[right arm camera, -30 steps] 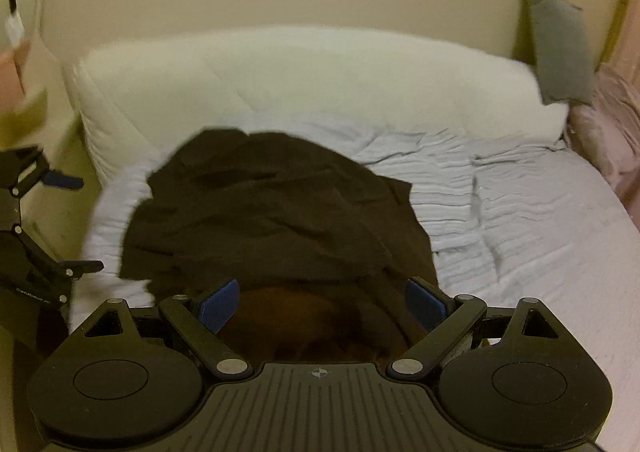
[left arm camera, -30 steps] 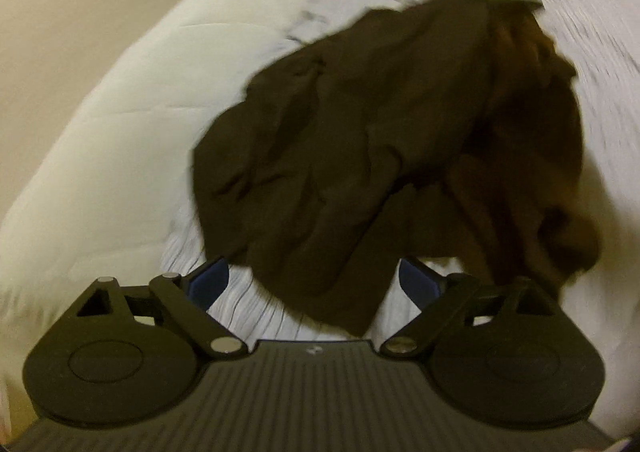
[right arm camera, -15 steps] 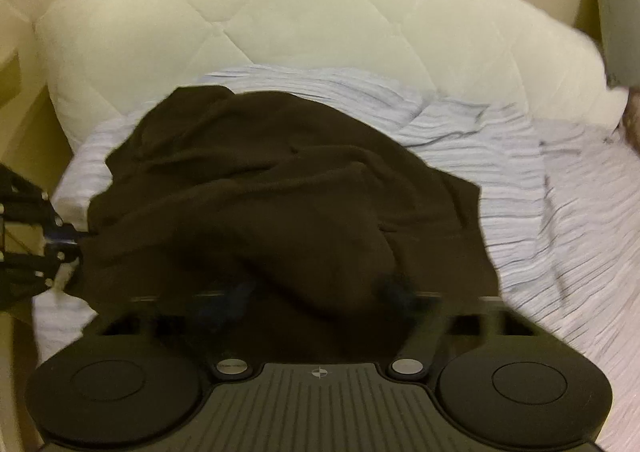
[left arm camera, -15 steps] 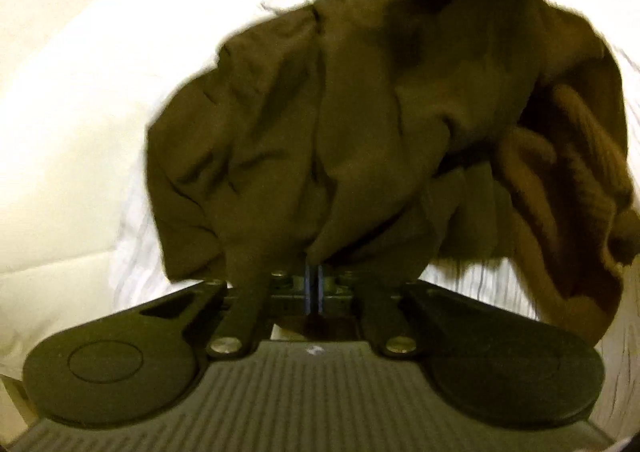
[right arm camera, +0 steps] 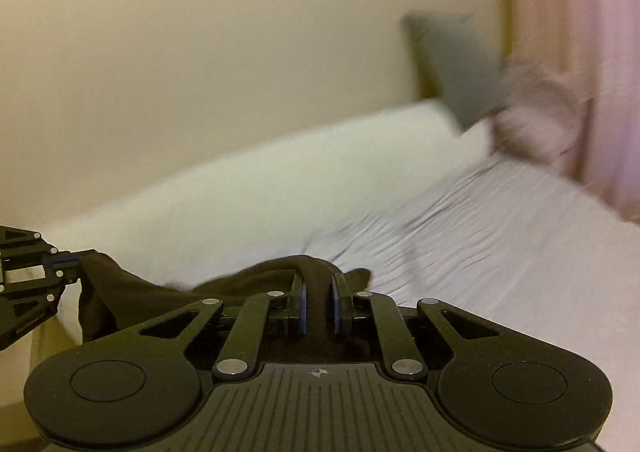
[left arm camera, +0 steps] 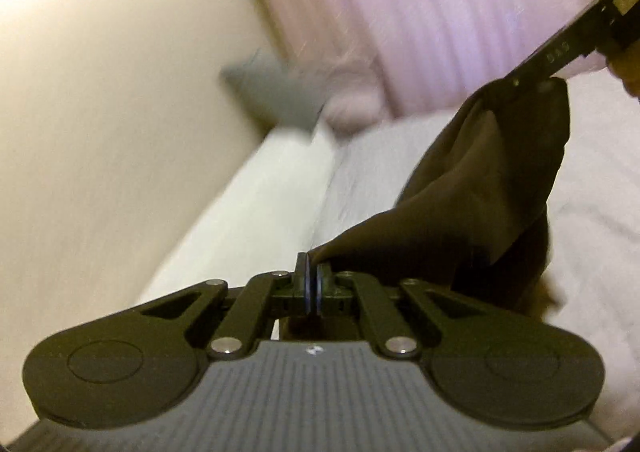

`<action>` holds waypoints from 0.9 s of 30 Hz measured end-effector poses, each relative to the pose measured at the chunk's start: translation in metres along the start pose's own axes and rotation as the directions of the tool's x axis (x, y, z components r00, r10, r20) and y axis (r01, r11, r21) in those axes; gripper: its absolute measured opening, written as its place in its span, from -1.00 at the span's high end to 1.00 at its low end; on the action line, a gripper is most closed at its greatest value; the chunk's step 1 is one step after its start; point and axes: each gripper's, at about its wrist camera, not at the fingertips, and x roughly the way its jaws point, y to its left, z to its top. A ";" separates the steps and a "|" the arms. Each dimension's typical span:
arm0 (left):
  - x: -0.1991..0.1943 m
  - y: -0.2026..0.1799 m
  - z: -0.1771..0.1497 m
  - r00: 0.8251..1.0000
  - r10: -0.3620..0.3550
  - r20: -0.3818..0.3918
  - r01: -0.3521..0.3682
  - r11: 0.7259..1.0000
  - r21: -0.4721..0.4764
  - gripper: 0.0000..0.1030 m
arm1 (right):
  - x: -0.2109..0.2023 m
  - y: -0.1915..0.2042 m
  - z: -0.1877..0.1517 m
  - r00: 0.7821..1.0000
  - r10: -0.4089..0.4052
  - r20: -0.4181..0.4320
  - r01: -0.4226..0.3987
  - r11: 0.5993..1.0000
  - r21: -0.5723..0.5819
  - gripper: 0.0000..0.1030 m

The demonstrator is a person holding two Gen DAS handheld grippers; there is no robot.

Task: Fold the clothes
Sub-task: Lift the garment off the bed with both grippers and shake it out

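A dark brown garment (left arm camera: 480, 192) hangs stretched between my two grippers above the bed. My left gripper (left arm camera: 311, 276) is shut, pinching one edge of the cloth between its pads. In the left wrist view the right gripper (left arm camera: 536, 82) grips the far end of the garment at upper right. In the right wrist view my right gripper (right arm camera: 319, 294) is closing its jaws on a thick fold of the garment (right arm camera: 132, 292), which fills the gap between the pads. The left gripper (right arm camera: 76, 258) holds the cloth at the far left. The garment's lower part is hidden below both tools.
A bed with a pale striped sheet (right arm camera: 500, 244) lies below. A white quilted bolster (right arm camera: 280, 180) runs along the cream wall. A grey cushion (right arm camera: 456, 64) and a pink bundle (right arm camera: 536, 112) sit in the corner beside a pink curtain (left arm camera: 420, 4).
Both grippers went from open to shut on the brown garment, then rose and tilted up. The garment has left the bed and now hangs stretched between them.
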 end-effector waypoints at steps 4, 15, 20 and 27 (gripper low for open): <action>-0.038 -0.081 0.053 0.986 -0.126 0.105 0.122 0.992 0.041 0.98 | -0.111 -0.050 -0.022 0.991 -0.095 0.094 0.088 0.993 0.078 0.91; -0.153 -0.382 0.111 0.789 -0.609 0.081 0.604 0.793 0.074 0.98 | -0.409 -0.191 -0.208 0.911 -0.413 0.010 0.377 0.841 0.387 0.92; -0.187 -0.450 0.125 0.601 -0.796 0.065 0.789 0.605 0.108 0.98 | -0.529 -0.199 -0.262 0.819 -0.571 -0.053 0.529 0.716 0.456 0.92; -0.203 -0.451 0.162 0.438 -0.882 0.172 0.857 0.468 0.216 0.98 | -0.634 -0.125 -0.280 0.647 -0.762 0.003 0.646 0.551 0.528 0.92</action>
